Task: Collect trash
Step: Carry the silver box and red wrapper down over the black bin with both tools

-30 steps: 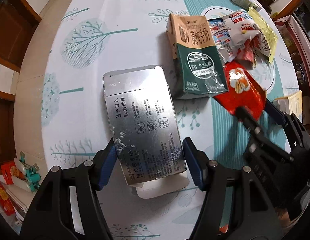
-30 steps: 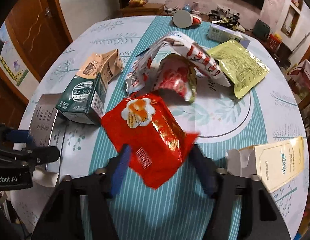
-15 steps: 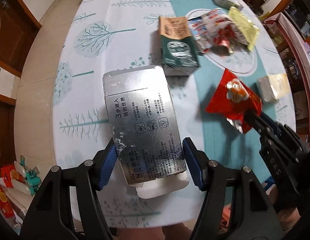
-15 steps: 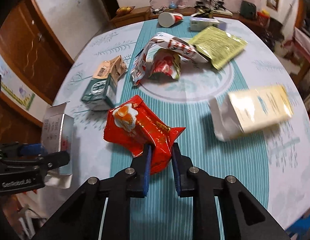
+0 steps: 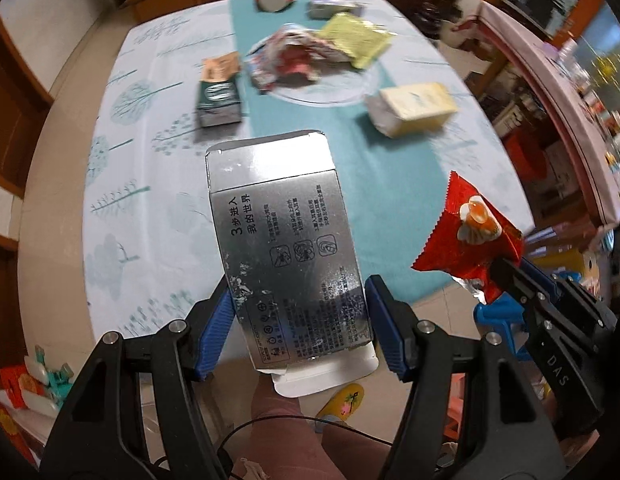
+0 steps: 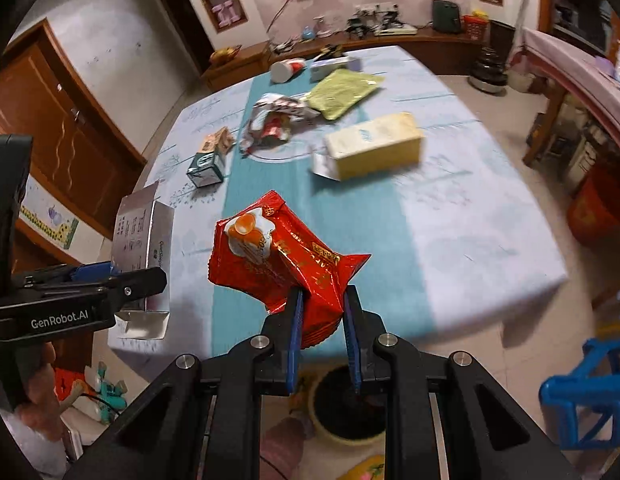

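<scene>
Aloft, left gripper [image 5: 298, 320] clamps silver box [image 5: 286, 256]; right gripper [image 6: 321, 336] pinches red wrapper [image 6: 282, 260].

You've got the bench [image 6: 470, 216] under a pale tree-print cloth w/ a teal stripe down the middle. Wood doors [image 6: 70, 136] on the left wall, low sideboard [image 6: 390, 40] at the back w/ clutter on top. Blue plastic stool [image 6: 586, 396] bottom right, orange bucket [image 6: 598, 208] further back on the tiled floor. Dark round bin [image 6: 346, 404] sits just below, nr the bench edge.
</scene>
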### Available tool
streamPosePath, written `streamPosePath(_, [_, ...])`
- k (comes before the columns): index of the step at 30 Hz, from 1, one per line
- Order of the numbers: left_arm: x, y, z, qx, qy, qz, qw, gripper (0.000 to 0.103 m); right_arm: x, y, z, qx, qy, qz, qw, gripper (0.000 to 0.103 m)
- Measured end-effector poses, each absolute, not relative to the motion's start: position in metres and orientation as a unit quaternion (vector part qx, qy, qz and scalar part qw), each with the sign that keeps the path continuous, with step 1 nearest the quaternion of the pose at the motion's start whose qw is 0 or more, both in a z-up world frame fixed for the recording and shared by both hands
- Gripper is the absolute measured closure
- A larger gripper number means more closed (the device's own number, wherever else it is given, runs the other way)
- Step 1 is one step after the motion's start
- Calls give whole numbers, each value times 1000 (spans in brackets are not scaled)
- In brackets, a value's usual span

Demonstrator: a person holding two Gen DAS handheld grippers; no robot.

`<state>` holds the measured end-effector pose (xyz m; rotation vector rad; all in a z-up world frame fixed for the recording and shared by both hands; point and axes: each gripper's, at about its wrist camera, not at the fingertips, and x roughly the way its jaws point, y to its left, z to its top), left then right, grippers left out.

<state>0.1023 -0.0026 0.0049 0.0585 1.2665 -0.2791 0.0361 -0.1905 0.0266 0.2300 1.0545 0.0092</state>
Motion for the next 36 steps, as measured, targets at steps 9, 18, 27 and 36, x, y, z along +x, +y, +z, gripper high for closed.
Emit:
streamPosePath(9, [14,-56,21,43,571,-153,805,42,-49,-242,38,129,495,-9,859,85])
streamPosePath(18, [-42,-82,-19,77,593,-158,786,42,-104,-253,-16,160,541,-10,825,84])
streamPosePath(27, [-56,-92,-120,125,628,-160,752,42,-126,-251,-124,192,597,-45,778,84])
streamPosePath(36, [-54,-96,-251,151,639,-157,738,41,-142,-250,-281,218,648,-81,725,84])
